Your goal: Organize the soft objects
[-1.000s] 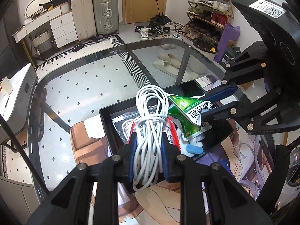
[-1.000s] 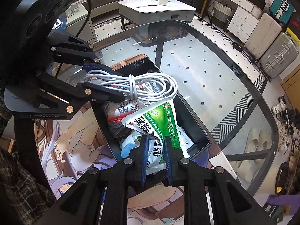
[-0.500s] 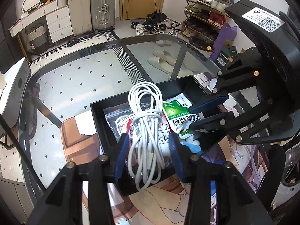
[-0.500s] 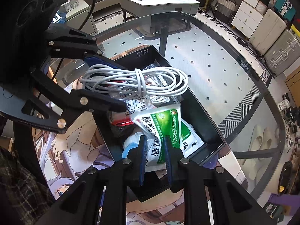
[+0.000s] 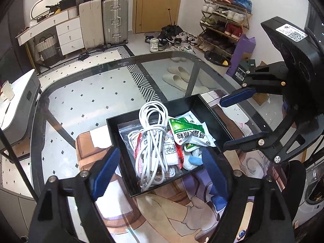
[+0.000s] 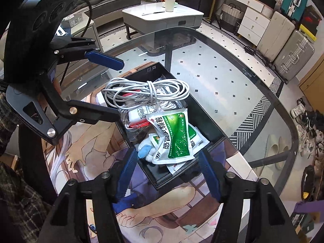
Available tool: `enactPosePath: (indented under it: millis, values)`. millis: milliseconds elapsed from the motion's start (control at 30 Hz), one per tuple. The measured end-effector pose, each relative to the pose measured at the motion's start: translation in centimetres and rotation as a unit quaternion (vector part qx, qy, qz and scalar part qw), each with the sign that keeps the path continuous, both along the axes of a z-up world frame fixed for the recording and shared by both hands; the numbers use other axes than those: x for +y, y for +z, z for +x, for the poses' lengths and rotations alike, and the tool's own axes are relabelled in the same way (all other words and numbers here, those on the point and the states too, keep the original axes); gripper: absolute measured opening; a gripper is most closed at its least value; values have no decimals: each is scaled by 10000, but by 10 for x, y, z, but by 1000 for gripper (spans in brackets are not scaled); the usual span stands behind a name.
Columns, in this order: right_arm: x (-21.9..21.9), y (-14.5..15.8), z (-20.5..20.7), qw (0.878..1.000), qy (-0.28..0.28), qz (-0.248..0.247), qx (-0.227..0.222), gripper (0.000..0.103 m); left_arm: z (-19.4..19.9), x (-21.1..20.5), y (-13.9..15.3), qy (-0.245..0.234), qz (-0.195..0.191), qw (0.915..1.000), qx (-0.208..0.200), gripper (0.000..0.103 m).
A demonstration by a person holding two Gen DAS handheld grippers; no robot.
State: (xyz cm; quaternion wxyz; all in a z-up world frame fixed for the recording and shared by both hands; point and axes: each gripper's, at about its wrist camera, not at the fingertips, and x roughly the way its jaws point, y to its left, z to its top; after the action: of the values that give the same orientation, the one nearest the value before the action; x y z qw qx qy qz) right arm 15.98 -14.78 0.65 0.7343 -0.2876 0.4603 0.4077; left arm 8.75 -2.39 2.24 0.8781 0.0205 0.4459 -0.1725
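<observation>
Below the left wrist camera, the left tongs (image 5: 160,174) are spread wide, pinching nothing, their blue pads on either side of the near end of a black tray (image 5: 214,119) on the glass bench (image 5: 85,101). Inside the tray lies a coiled white cable (image 5: 151,141), tied around its middle, on top of a clear zip bag (image 5: 126,133). Just right of it sit a green-and-white sachet (image 5: 188,130) and a small blue-and-white soft item (image 5: 193,160). The right tongs (image 5: 237,121) hang over the tray's right side, also spread and empty.

From the right wrist camera, the right tongs (image 6: 167,171) stand apart at the tray's (image 6: 204,111) near corner, holding nothing. The sachet (image 6: 177,137) lies nearest, overlapping more sachets, with the soft item (image 6: 144,150) at its left. The cable (image 6: 147,94) rests across the far half. The left tongs (image 6: 113,89) are spread at the tray's left edge. A printed mat (image 6: 85,158) lies under the tray.
</observation>
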Motion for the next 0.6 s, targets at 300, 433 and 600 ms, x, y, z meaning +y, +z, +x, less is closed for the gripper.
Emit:
enactPosePath:
  millis: [300, 433, 600]
  values:
    - [-33, 10, -18, 9976, -483, 475, -142, 89, -16, 7, 0, 154, 31, 9998, -84, 103]
    - [-42, 12, -26, 9951, -702, 629, -306, 95, -23, 12, -4, 355, 82, 9991, -238, 103]
    - [-51, 13, -35, 9901, -879, 869, -662, 99, -31, 16, -9, 537, -25, 9977, -404, 103]
